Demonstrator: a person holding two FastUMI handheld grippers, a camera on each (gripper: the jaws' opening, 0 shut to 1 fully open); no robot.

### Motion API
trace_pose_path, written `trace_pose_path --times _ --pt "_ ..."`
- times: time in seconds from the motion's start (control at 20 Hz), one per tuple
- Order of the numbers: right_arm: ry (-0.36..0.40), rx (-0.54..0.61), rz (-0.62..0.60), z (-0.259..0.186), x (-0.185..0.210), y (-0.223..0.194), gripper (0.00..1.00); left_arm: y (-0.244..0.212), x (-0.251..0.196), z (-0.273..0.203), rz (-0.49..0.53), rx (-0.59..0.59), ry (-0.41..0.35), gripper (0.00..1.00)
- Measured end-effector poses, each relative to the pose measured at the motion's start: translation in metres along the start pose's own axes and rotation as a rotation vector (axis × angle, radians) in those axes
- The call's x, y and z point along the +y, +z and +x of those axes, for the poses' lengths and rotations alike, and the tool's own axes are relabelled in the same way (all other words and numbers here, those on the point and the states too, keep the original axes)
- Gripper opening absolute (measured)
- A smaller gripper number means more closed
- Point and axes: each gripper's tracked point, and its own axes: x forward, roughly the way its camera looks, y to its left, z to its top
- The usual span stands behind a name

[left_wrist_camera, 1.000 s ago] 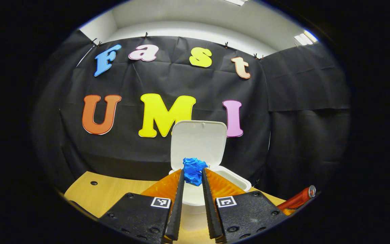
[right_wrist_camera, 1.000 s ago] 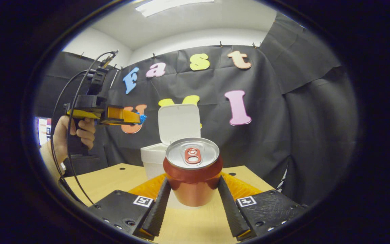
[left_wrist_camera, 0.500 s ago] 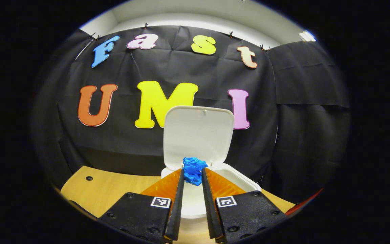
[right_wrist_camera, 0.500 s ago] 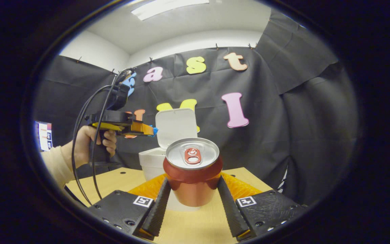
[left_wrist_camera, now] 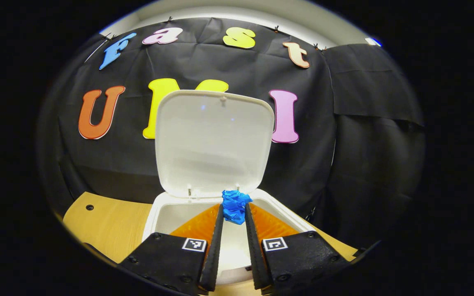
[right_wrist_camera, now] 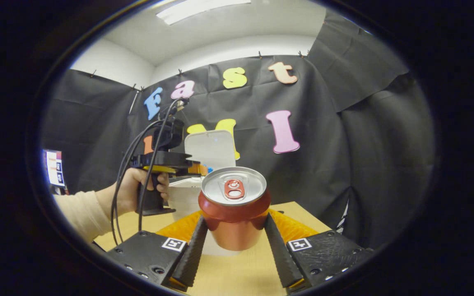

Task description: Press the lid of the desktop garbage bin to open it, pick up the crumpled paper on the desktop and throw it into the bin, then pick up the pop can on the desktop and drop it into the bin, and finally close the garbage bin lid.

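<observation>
From the right gripper view, my pop can point(right_wrist_camera: 234, 213) hides most of the bin point(right_wrist_camera: 184, 199). The left gripper point(right_wrist_camera: 199, 169) fingertips and the paper they carry are too small to judge.

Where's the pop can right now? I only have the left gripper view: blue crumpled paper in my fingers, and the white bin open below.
Observer: In the right gripper view, the pop can is upright between the right gripper fingers, which press on its two sides.
Operator: How does my left gripper look from there?
Observer: The left gripper is held level by a hand in a pale sleeve, and its tip, with the crumpled paper, is over the garbage bin.
Operator: Is the can close to the bin?
Observer: I can't tell how close. In that view the bin stands behind the can and to its left, with the lid upright.
</observation>
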Motion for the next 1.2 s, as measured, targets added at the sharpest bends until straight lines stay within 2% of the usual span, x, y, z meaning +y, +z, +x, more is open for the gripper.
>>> trace_pose_path --times 0.2,0.3,0.4,0.45,0.5,0.55,0.6,0.65,0.7,0.95,1.2 --pt "-0.005 -0.021 0.042 -0.002 -0.009 0.008 0.75 0.002 -0.020 -0.001 0.103 -0.015 -0.005 0.36" --pt "-0.023 -0.032 0.053 -0.004 -0.017 0.011 0.75 -0.001 -0.026 -0.004 0.130 -0.005 0.005 0.39" --pt "-0.025 -0.049 0.092 -0.006 -0.021 0.018 0.75 -0.006 -0.030 -0.007 0.132 0.005 0.005 0.49" --pt "-0.026 -0.057 0.109 -0.006 -0.023 0.020 0.75 -0.006 -0.030 -0.009 0.127 0.004 0.013 0.58" --pt "-0.031 -0.061 0.119 -0.006 -0.026 0.021 0.75 -0.005 -0.027 -0.011 0.119 0.001 0.028 0.62" --pt "-0.039 -0.062 0.124 -0.006 -0.031 0.021 0.74 -0.006 -0.025 -0.014 0.118 0.004 0.045 0.70" --pt "-0.043 -0.060 0.125 -0.007 -0.033 0.019 0.75 -0.009 -0.023 -0.016 0.133 0.011 0.061 0.87" --pt "-0.048 -0.056 0.126 -0.005 -0.035 0.018 0.75 -0.010 -0.022 -0.024 0.145 0.015 0.068 0.89" --pt "-0.050 -0.053 0.127 -0.005 -0.035 0.018 0.75 -0.012 -0.020 -0.025 0.155 0.013 0.079 0.99" --pt "-0.043 -0.044 0.116 -0.003 -0.030 0.015 0.75 -0.006 -0.007 -0.057 0.128 -0.053 0.163 0.98" --pt "-0.023 -0.052 0.112 -0.001 -0.019 0.011 0.75 0.004 0.011 -0.114 0.083 -0.165 0.227 0.98"
